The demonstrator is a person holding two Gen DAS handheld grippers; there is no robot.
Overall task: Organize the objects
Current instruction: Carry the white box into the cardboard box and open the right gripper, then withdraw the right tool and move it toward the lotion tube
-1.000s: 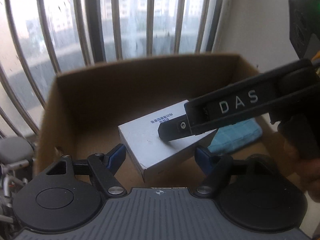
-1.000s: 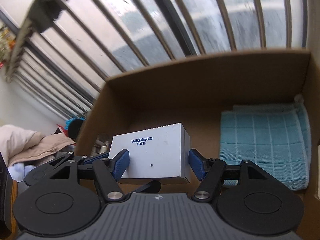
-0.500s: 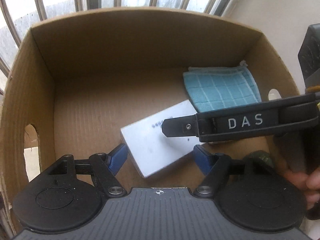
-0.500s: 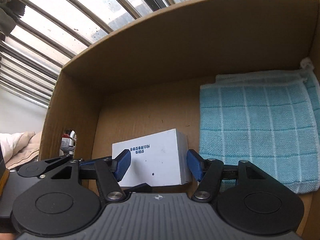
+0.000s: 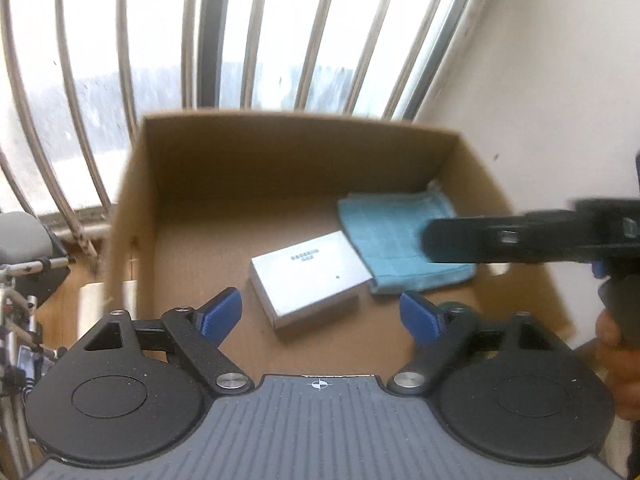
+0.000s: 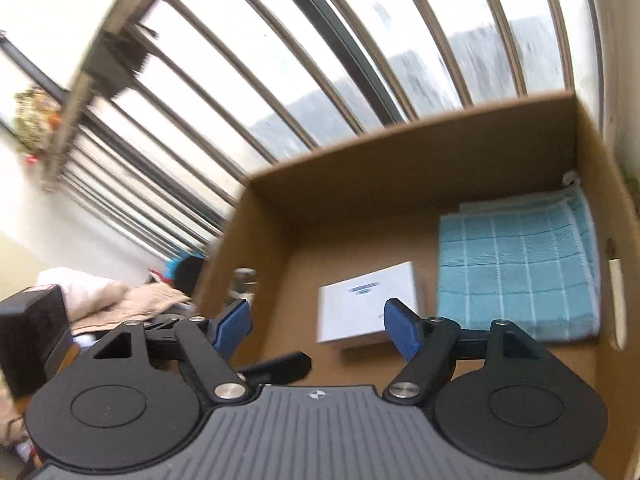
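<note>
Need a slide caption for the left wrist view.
Open left gripper above cardboard box holding white carton and blue cloth.

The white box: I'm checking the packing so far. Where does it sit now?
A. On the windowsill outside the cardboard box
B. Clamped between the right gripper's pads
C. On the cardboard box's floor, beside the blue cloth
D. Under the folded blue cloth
C: the white box lies flat on the floor of the cardboard box, right next to the blue cloth, and both grippers stand open and clear of it.
</note>
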